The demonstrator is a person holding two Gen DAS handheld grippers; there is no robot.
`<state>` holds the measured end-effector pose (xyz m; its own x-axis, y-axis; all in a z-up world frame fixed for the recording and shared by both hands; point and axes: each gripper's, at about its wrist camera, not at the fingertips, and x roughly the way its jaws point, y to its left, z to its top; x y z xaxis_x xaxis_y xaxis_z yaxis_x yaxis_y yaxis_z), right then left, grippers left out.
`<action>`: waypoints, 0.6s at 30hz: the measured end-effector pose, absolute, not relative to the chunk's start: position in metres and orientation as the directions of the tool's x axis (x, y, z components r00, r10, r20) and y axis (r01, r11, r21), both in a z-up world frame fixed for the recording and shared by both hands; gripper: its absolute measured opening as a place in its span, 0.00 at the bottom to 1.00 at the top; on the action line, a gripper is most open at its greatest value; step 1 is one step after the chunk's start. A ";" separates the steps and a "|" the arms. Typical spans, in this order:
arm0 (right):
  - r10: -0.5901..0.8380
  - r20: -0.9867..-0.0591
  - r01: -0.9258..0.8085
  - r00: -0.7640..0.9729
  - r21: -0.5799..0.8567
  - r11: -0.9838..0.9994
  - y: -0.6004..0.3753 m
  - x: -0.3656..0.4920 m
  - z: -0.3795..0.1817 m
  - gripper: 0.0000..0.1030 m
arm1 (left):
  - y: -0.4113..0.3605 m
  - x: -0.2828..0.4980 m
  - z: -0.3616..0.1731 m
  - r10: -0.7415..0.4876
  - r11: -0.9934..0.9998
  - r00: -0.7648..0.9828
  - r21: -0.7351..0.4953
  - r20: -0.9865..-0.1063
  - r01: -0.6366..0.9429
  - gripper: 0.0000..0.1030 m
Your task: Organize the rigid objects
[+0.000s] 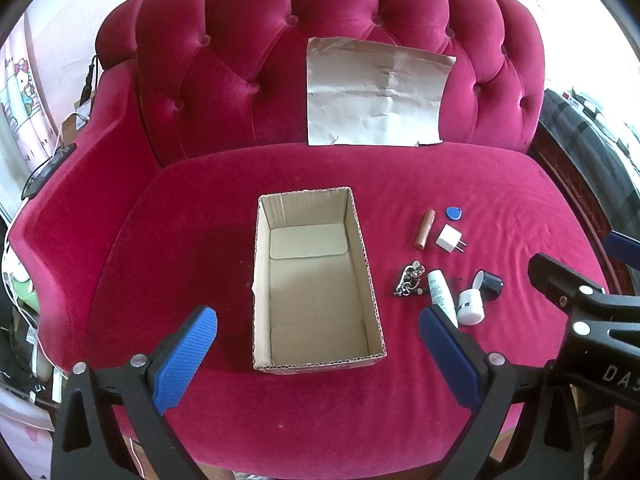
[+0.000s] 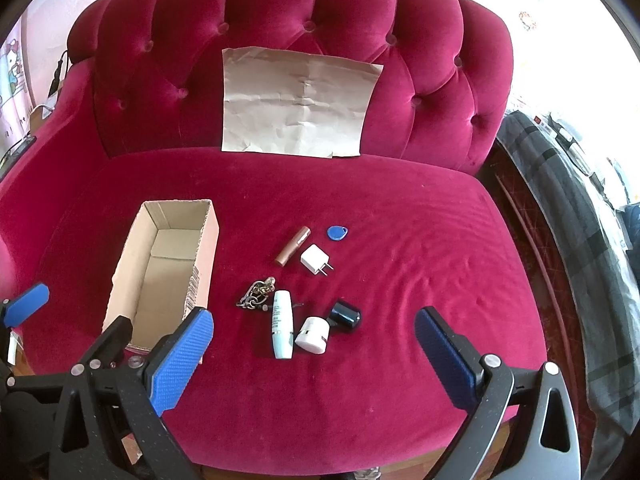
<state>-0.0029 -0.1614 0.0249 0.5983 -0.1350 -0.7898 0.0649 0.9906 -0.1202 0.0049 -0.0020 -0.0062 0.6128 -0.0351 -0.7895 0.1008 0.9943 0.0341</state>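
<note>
An open, empty cardboard box (image 1: 316, 344) (image 2: 160, 280) sits on the red sofa seat (image 1: 200, 240). To its right lie a brown tube (image 1: 424, 229) (image 2: 293, 246), a blue key fob (image 1: 453, 213) (image 2: 337, 233), a white plug adapter (image 1: 449, 238) (image 2: 315, 259), a metal keychain (image 1: 409, 279) (image 2: 258, 299), a white tube (image 1: 441, 296) (image 2: 281, 324), a white jar (image 1: 470, 306) (image 2: 313, 334) and a dark cap (image 1: 490, 283) (image 2: 345, 315). My left gripper (image 1: 318, 354) is open over the box's near end. My right gripper (image 2: 314, 350) is open just in front of the white tube and jar.
A creased brown paper sheet (image 1: 376, 94) (image 2: 298, 102) leans on the tufted sofa back. A grey plaid blanket (image 2: 568, 208) lies right of the sofa. Cables and clutter (image 1: 24, 208) sit past the left armrest.
</note>
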 end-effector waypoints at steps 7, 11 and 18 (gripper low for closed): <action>-0.148 -0.783 0.070 0.605 -0.132 0.989 -0.162 0.004 0.029 1.00 | 0.004 0.012 -0.007 -0.035 0.995 0.610 0.029 -0.792 0.095 1.00; -0.157 -0.777 0.069 0.610 -0.146 0.987 -0.162 0.015 0.032 1.00 | 0.017 0.025 -0.014 -0.023 0.997 0.604 0.028 -0.797 0.075 1.00; -0.165 -0.793 0.056 0.586 -0.163 0.985 -0.164 0.039 0.014 1.00 | 0.034 0.050 -0.041 -0.011 0.998 0.578 0.028 -0.816 0.058 1.00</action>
